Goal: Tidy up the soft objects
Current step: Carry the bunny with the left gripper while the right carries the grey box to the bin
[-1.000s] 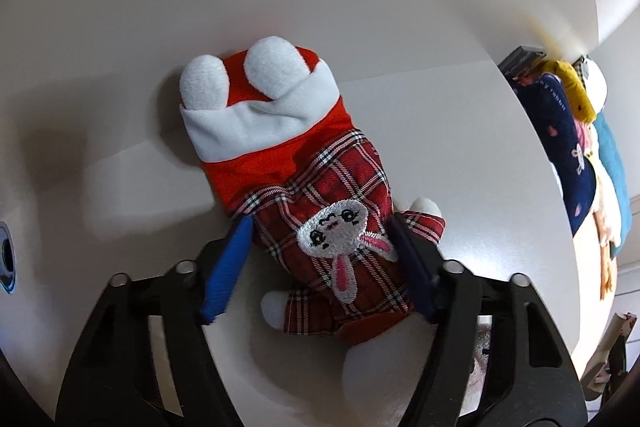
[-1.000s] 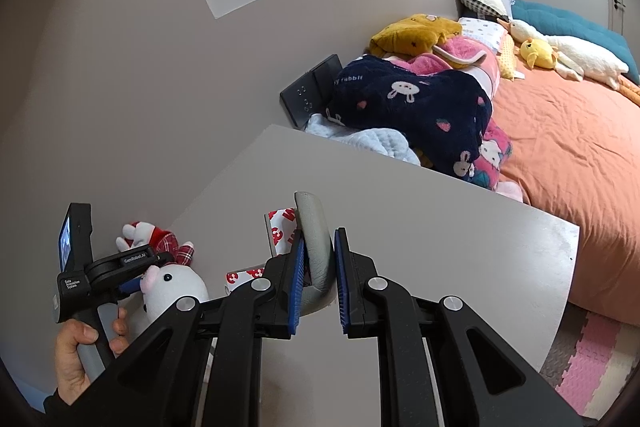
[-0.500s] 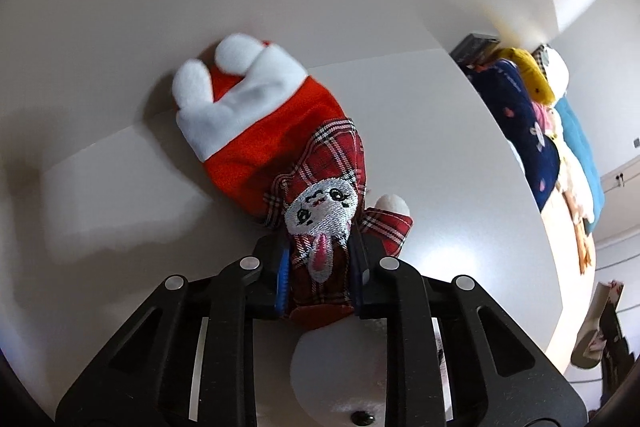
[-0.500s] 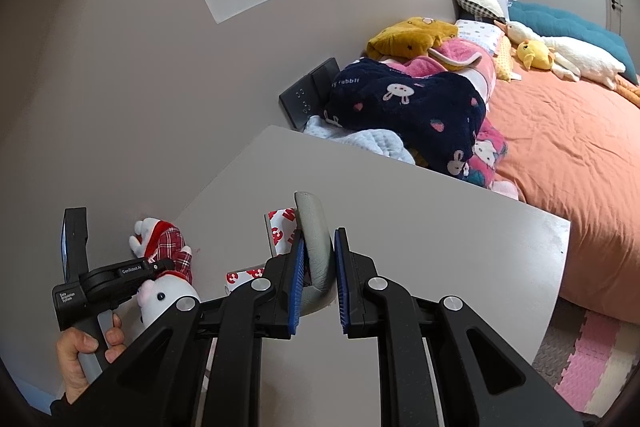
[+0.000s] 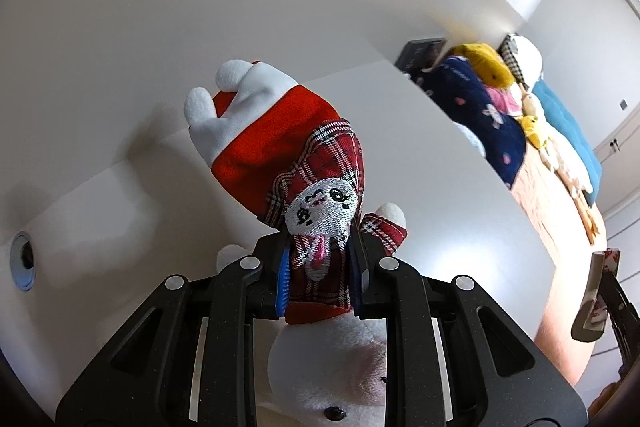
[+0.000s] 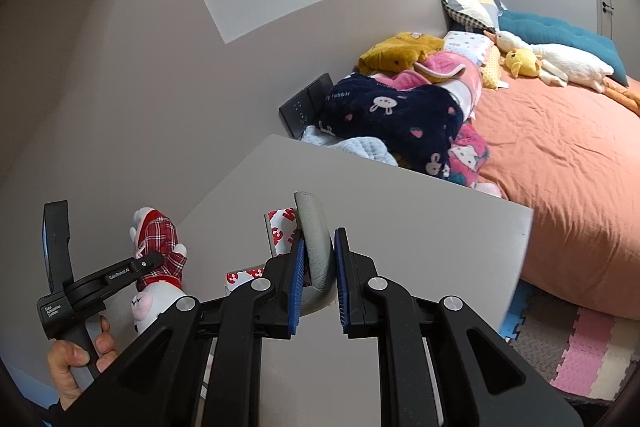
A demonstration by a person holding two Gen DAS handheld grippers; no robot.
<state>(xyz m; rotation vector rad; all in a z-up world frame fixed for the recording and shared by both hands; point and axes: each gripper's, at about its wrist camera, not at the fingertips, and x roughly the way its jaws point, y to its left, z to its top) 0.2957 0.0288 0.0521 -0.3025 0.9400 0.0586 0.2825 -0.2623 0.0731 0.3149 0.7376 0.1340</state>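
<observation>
A white plush bunny point(image 5: 320, 211) in a red plaid dress and red cap hangs head-down, lifted off the pale table point(image 5: 440, 167). My left gripper point(image 5: 320, 251) is shut on its plaid body; its white head lies under the fingers. The right wrist view shows the same bunny point(image 6: 158, 231) at lower left, in the left gripper point(image 6: 148, 263) that a hand holds. My right gripper point(image 6: 320, 239) is shut on the grey padded edge point(image 6: 314, 215) of a soft red-and-white patterned item, held above the table point(image 6: 400, 211). What that item is I cannot tell.
Beyond the table's far edge stands a bed with an orange sheet point(image 6: 560, 155). It carries a navy bunny blanket point(image 6: 400, 115), a yellow plush and a white goose plush point(image 6: 560, 55). A black wall panel point(image 6: 306, 105) sits behind. Foam mats point(image 6: 580, 347) cover the floor. The table has a cable hole point(image 5: 22, 259).
The left gripper closed on the bunny's plaid body and lifted it off the table. The right gripper drifted a little with the grey-edged item still in it.
</observation>
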